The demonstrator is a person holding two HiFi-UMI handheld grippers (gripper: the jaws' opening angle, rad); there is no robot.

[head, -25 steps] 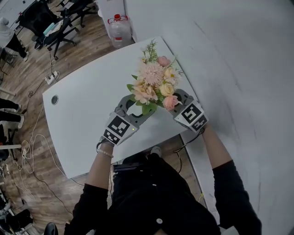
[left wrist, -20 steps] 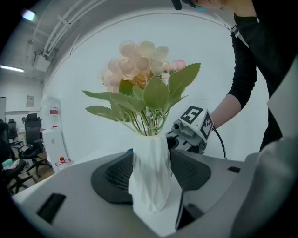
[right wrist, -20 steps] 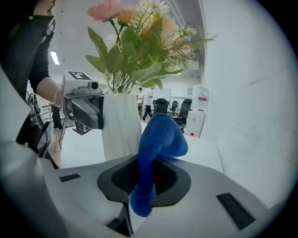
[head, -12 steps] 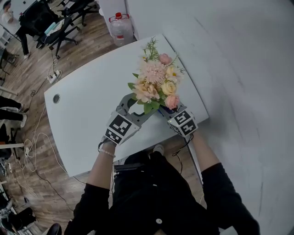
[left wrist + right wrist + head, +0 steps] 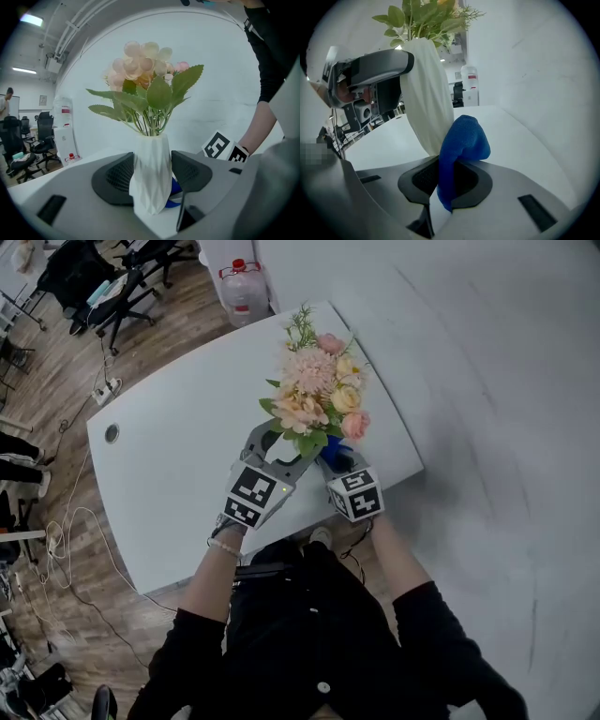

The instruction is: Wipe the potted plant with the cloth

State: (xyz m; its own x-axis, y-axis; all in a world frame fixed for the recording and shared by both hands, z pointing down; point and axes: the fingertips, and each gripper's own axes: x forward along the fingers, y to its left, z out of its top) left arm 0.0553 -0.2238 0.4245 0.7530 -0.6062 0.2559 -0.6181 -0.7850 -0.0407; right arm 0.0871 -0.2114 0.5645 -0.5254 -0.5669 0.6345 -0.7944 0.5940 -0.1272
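A white faceted vase (image 5: 151,173) of pink and yellow artificial flowers (image 5: 314,395) stands near the front edge of the white table (image 5: 178,437). My left gripper (image 5: 281,448) is shut on the vase, one black pad pressing on each side. My right gripper (image 5: 447,180) is shut on a blue cloth (image 5: 464,140). The bunched end of the cloth rests against the lower right side of the vase (image 5: 426,98). In the head view the cloth (image 5: 331,459) shows as a blue patch under the leaves, just ahead of the right gripper (image 5: 336,463).
The vase stands close to the table's front right corner, with a white wall (image 5: 487,381) to the right. A water bottle (image 5: 242,294) and office chairs (image 5: 103,287) stand on the wooden floor beyond the table. Cables (image 5: 66,521) lie on the floor at the left.
My right gripper has dropped from beside the flowers to the vase's lower part, moved left and rolled, with the cloth in it. The left gripper has kept its hold in place.
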